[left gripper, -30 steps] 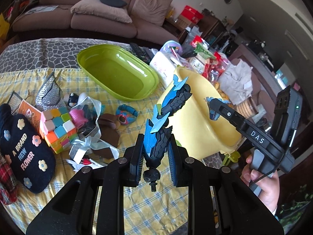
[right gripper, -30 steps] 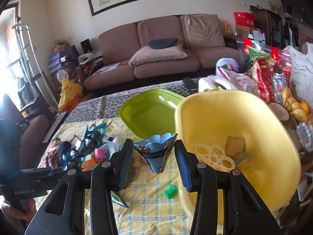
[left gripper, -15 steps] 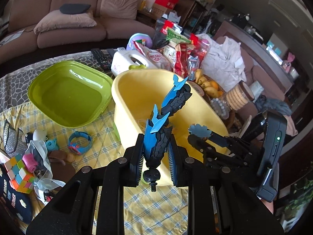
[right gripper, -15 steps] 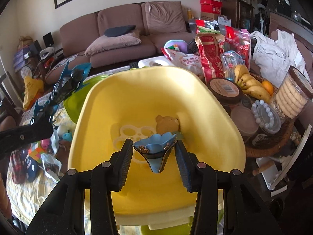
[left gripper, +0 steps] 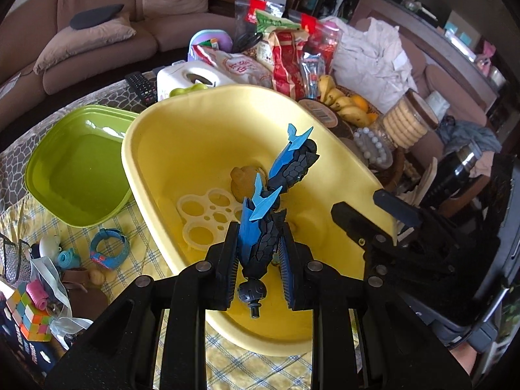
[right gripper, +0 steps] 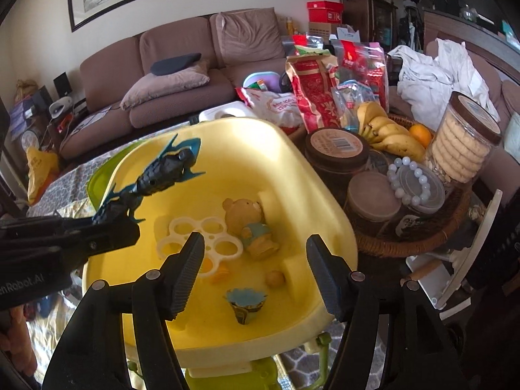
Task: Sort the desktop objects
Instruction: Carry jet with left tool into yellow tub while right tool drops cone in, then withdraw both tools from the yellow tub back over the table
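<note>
My left gripper (left gripper: 256, 253) is shut on a blue and black spiky toy (left gripper: 276, 191) and holds it above the yellow tub (left gripper: 149, 123). The toy also shows in the right wrist view (right gripper: 156, 175), over the tub's left rim. My right gripper (right gripper: 255, 274) is open and empty above the tub (right gripper: 325, 195). A small blue flower cup (right gripper: 246, 304) lies on the tub floor just below it. A small bear figure (right gripper: 248, 224) and a white ring holder (right gripper: 198, 237) also lie in the tub.
A green tub (left gripper: 74, 162) stands left of the yellow one. A blue watch (left gripper: 109, 253), a puzzle cube (left gripper: 27, 315) and ribbon clutter lie on the checked cloth at left. Snack bags (right gripper: 315, 97), bananas (right gripper: 386, 133) and jars in a wicker basket stand at right.
My right gripper has opened and the blue flower cup has dropped from it onto the tub floor. My left gripper has moved with the spiky toy over the yellow tub.
</note>
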Tool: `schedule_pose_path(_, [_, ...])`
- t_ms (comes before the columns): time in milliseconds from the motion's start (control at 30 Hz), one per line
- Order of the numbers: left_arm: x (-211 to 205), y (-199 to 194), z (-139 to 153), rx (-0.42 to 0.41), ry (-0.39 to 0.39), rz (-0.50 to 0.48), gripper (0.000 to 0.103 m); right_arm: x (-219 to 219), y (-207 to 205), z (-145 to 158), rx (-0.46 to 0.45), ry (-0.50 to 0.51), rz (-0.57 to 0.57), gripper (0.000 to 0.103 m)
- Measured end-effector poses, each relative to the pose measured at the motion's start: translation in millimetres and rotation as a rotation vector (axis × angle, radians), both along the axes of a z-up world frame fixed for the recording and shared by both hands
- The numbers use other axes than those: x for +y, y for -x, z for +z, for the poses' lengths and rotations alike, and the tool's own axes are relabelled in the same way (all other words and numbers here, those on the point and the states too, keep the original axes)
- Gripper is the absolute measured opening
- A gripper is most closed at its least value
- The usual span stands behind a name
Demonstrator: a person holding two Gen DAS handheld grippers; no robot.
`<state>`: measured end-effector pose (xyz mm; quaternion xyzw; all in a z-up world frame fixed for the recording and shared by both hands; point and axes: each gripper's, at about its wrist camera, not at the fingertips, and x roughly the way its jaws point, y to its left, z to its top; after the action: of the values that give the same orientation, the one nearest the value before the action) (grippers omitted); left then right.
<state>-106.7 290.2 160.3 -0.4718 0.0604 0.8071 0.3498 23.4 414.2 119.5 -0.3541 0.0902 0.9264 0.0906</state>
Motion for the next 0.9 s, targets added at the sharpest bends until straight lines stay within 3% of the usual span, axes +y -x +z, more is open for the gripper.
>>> schedule_pose_path(333, [27, -15, -21, 0.022, 0.116, -0.064, 0.023, 20, -14, 15, 0.096, 0.069, -0.069, 0.074])
schedule_pose_path(633, [2, -6, -8, -0.001, 0.043, -0.008, 0.024, 8, -9, 15, 0.091, 0.049, -0.045, 0.075])
schedule_pose_path(733, [-15, -4, -1, 0.004, 0.013, 0.025, 0.033, 4, -7, 14, 0.083, 0.043, -0.033, 0.078])
schedule_pose_path(833, [-32, -4, 6, 0.0, -0.039, 0.042, 0.033, -2, -4, 12, 0.074, 0.033, -0.017, 0.078])
schedule_pose_path(900, [-38, -5, 12, 0.012, -0.041, 0.055, 0.039, -6, -2, 11, 0.069, 0.024, -0.006, 0.079])
